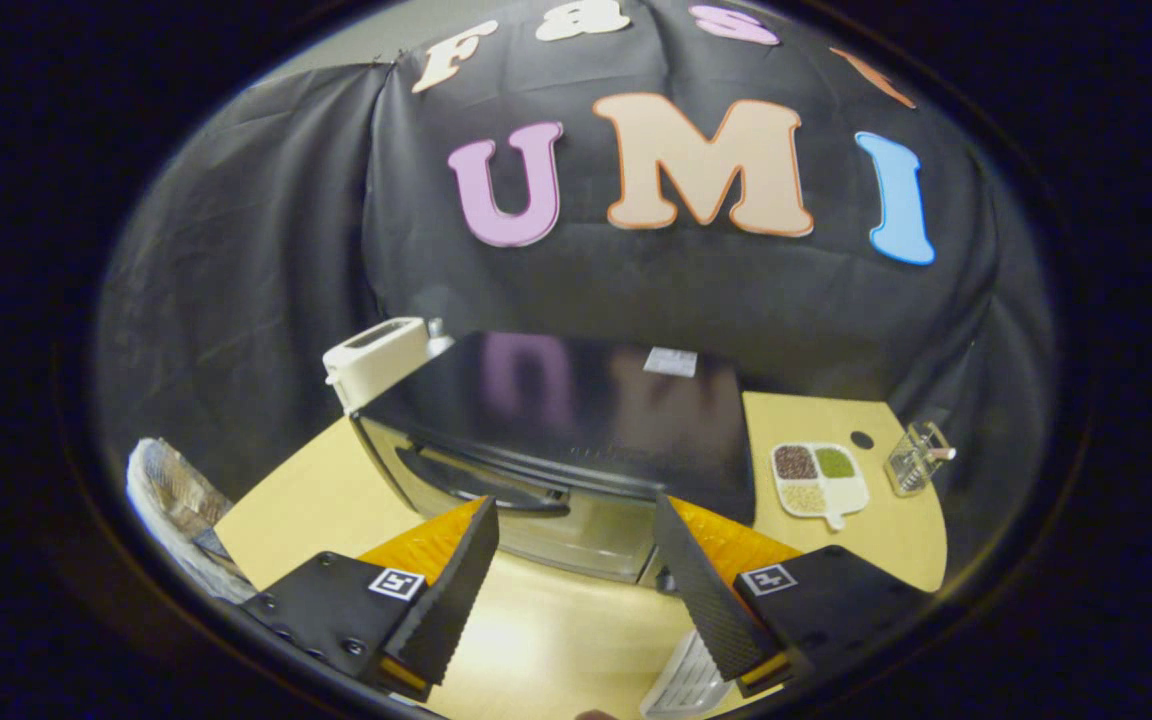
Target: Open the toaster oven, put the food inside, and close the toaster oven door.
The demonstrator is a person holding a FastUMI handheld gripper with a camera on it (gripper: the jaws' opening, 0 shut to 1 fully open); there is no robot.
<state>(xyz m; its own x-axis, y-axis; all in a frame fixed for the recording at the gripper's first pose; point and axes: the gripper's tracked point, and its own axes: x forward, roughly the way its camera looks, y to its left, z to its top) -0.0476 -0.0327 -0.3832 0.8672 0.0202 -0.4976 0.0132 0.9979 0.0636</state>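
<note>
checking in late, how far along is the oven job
Nothing looks done yet: the toaster oven door is shut. In hand: the gripper is open and empty, fingers just ahead of the door handle. Left: open the door, put the food inside, close it.
</note>
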